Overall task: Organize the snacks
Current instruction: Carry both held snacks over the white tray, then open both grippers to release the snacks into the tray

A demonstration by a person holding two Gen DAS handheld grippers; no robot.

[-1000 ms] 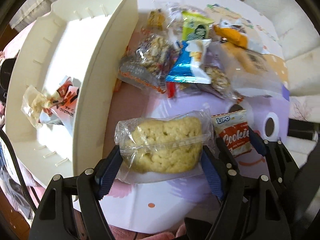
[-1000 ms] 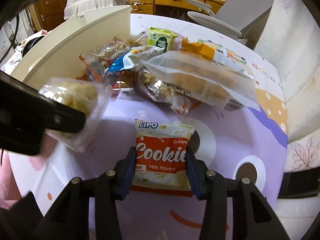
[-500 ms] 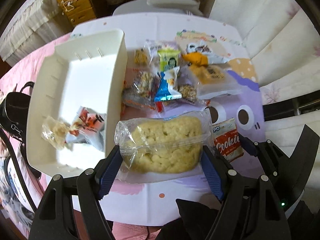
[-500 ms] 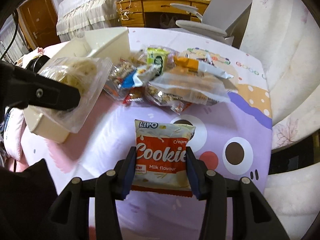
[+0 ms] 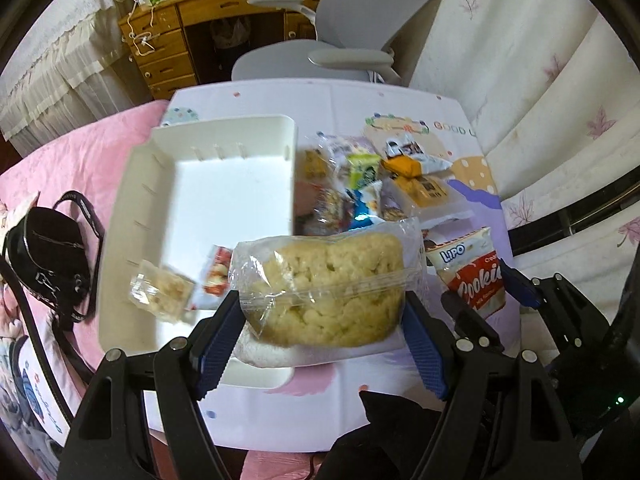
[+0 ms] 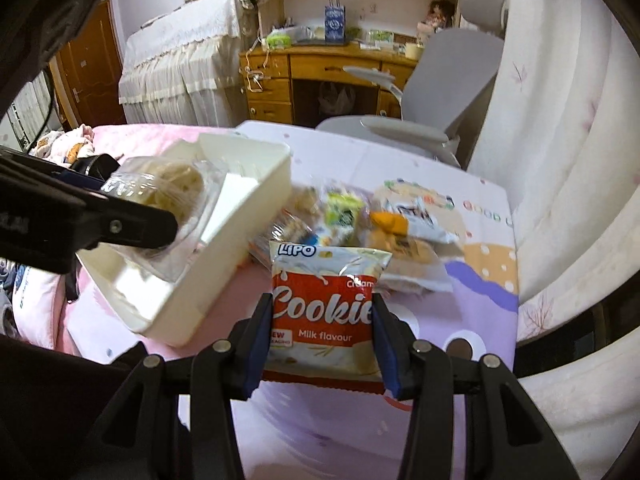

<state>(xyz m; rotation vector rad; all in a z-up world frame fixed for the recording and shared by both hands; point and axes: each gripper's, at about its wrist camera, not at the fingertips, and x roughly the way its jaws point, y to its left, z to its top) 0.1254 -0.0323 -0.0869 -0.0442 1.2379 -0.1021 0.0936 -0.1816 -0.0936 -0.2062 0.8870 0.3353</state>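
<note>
Bedroom setting, wooden desk (image 5: pixel 176 40) and grey office chair (image 5: pixel 344 24) at the back, and up front a patterned table mat (image 5: pixel 360 108) with a white tray (image 5: pixel 224 184) on its left side. Inside that tray, two small packets lie at the near end: a clear-wrapped crumbly square (image 5: pixel 164 296) and a red-and-white sachet (image 5: pixel 216 272); the far end is bare. Right of the tray, a loose heap of snack packets (image 5: pixel 372 188) sits on the mat. Left gripper (image 5: pixel 320 312) clamps a puffed rice cake in clear film (image 5: pixel 328 288), pale yellow and knobbly, held above the tray's near corner. Right gripper (image 6: pixel 322 344), half spread, pinches an orange-and-white Lipo cookie pack (image 6: pixel 324 308), up off the mat
</note>
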